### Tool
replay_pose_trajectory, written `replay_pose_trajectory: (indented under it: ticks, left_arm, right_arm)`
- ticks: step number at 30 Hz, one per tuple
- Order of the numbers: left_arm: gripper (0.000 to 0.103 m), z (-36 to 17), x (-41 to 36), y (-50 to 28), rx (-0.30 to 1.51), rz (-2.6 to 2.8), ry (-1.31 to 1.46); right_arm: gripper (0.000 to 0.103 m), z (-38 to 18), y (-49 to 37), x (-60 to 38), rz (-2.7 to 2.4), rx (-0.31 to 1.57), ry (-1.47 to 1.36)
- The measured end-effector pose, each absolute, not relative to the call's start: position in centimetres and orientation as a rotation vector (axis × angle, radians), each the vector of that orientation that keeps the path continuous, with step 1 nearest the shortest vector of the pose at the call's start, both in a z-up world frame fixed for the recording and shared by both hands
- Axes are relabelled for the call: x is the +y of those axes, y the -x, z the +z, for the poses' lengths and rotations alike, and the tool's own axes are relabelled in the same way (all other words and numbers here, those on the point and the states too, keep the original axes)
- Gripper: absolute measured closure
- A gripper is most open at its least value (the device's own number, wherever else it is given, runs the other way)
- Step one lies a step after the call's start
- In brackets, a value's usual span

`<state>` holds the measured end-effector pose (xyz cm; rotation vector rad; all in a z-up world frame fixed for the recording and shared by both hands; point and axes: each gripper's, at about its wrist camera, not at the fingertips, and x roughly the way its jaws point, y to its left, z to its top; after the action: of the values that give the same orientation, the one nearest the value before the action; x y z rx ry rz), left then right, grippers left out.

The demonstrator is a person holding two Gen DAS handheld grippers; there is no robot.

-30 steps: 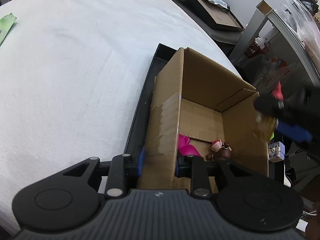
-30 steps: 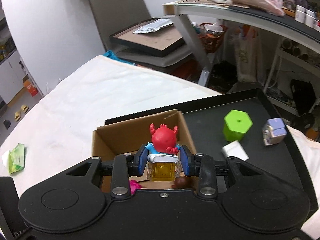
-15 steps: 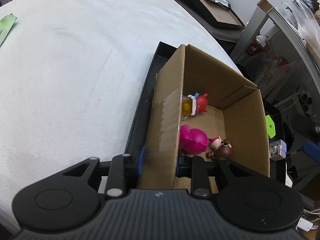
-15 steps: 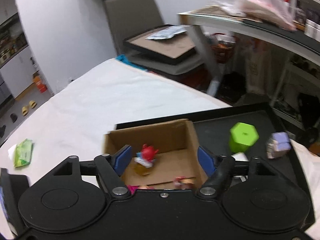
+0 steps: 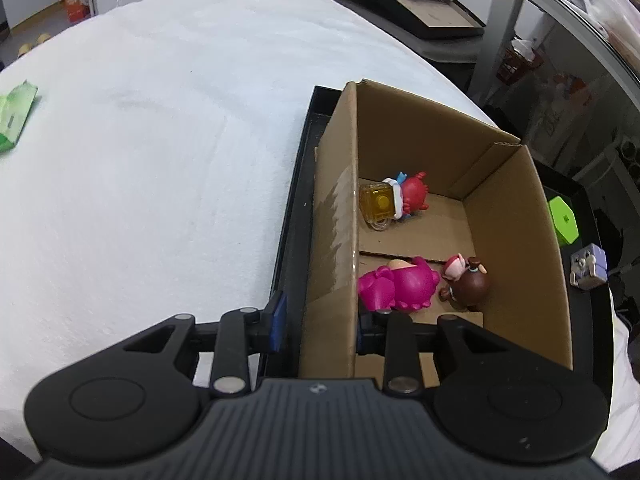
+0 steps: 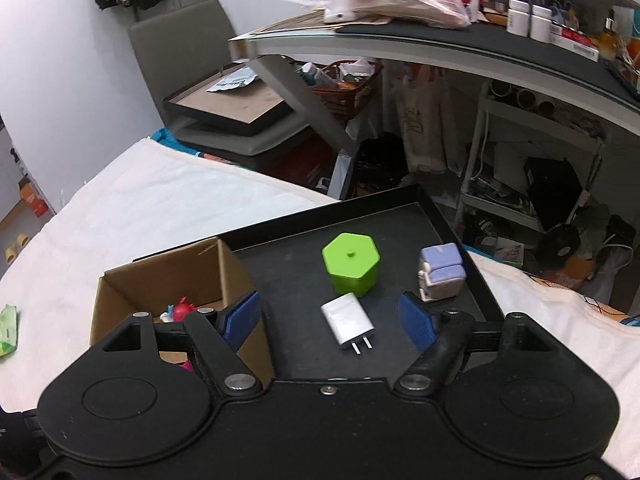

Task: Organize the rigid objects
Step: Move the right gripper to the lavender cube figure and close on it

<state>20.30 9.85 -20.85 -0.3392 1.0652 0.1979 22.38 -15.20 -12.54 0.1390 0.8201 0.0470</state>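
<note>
My left gripper [image 5: 320, 320] is shut on the left wall of the open cardboard box [image 5: 336, 216], which stands on a black tray [image 5: 294, 216]. Inside lie a red figure on a yellow base [image 5: 396, 200], a pink figure [image 5: 396, 284] and a small brown-haired doll [image 5: 468, 280]. My right gripper [image 6: 332, 320] is open and empty above the tray [image 6: 400, 220], over a white plug adapter [image 6: 348, 320]. A green hexagonal block [image 6: 352, 264] and a lilac cube toy [image 6: 440, 272] stand just beyond it. The box [image 6: 160, 280] is at its left.
The tray rests on a white cloth [image 5: 160, 140] covering the surface. A green packet [image 5: 14, 114] lies at the far left. A grey desk [image 6: 440, 44] with clutter, stacked black trays [image 6: 236, 108] and a wire shelf [image 6: 520, 184] stand beyond.
My right gripper opened and let the red figure drop into the box. It then swung right, over the white adapter. My left gripper stayed shut on the box wall.
</note>
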Motion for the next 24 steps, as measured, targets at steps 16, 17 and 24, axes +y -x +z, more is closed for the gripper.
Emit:
replay_pose_trajectory:
  ticks: [16, 17, 24]
  left_arm:
    - [0.068, -18.6, 7.6, -21.5, 1.099, 0.238, 0.263]
    - [0.068, -18.4, 7.4, -21.5, 1.096, 0.239, 0.254]
    - [0.060, -17.7, 6.3, -22.2, 1.092, 0.284, 0.236]
  right_arm:
    - [0.026, -14.6, -24.9, -21.0, 0.060, 0.818, -0.282]
    - [0.026, -15.1, -24.9, -21.5, 0.059, 0.818, -0.299]
    - [0.026, -17.2, -25.9, -24.1, 0.058, 0.859, -0.411]
